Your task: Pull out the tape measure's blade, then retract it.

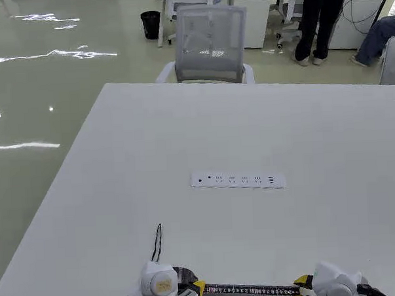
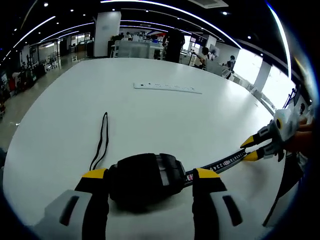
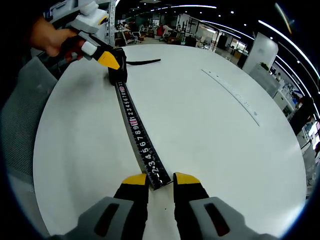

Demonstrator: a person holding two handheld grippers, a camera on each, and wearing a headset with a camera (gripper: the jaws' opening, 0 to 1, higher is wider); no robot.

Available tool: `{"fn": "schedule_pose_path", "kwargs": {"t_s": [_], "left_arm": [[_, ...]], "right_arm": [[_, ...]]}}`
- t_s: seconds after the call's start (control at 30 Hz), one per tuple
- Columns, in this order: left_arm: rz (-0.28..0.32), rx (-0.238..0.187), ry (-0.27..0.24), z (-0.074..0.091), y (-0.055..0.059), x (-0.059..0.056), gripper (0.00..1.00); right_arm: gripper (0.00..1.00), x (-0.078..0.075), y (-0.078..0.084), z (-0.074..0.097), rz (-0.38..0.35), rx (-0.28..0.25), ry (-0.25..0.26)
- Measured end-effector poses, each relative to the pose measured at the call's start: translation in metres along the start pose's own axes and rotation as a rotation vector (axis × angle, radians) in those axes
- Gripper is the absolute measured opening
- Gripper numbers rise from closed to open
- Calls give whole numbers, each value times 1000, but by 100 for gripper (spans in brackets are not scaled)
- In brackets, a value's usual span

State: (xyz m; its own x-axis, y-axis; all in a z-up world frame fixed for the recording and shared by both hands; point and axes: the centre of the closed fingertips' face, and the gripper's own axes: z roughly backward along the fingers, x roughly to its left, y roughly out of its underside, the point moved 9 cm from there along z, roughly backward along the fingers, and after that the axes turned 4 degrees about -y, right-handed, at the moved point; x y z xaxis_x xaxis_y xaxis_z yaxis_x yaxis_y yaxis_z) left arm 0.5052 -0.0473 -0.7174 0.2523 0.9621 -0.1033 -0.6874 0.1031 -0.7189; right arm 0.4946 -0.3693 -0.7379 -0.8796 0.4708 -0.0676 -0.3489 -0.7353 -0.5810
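- Nearest us, our left gripper (image 2: 150, 176) is clamped on the black plastic tape measure case (image 2: 145, 186), at the near edge of the white table (image 1: 249, 119).
- Our right gripper (image 3: 161, 181) pinches the tip of the black numbered blade (image 3: 134, 127), which lies drawn out flat between both grippers.
- We see a white power strip (image 1: 237, 180) farther off.

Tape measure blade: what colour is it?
Blade black, white numerals; right gripper view shows it best.

Wide white table (image 1: 121, 190) filling the lower frame, white power strip (image 1: 237, 180) at centre, grey mesh chair (image 1: 209, 46) upper centre, glossy pale floor (image 1: 44, 96) left, black bin (image 1: 151, 24) upper left
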Motion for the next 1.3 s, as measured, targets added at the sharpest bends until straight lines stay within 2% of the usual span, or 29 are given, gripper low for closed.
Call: {"fn": "schedule_pose_path", "kwargs": {"t_s": [0.37,0.43,0.53,0.67,1.13,1.3], "left_arm": [[-14,5,-30,-1,2,0,60],[-12,3,-33,-1,2,1,60],[-2,1,-40,-1,2,0,61],[5,12,-49,-2,1,0,61],[-87,46,-107,-4,2,-6,59],[-94,53,-99,-4,1,-4,59]], "right_arm": [[16,0,2,0,-8,2,-11],[15,-1,-1,1,-34,22,-21],[15,-2,-4,-1,-11,67,-33],[14,-2,-4,-1,-22,79,-44],[14,-2,-3,0,-16,82,-43],[14,-1,-4,0,-13,82,-46]]}}
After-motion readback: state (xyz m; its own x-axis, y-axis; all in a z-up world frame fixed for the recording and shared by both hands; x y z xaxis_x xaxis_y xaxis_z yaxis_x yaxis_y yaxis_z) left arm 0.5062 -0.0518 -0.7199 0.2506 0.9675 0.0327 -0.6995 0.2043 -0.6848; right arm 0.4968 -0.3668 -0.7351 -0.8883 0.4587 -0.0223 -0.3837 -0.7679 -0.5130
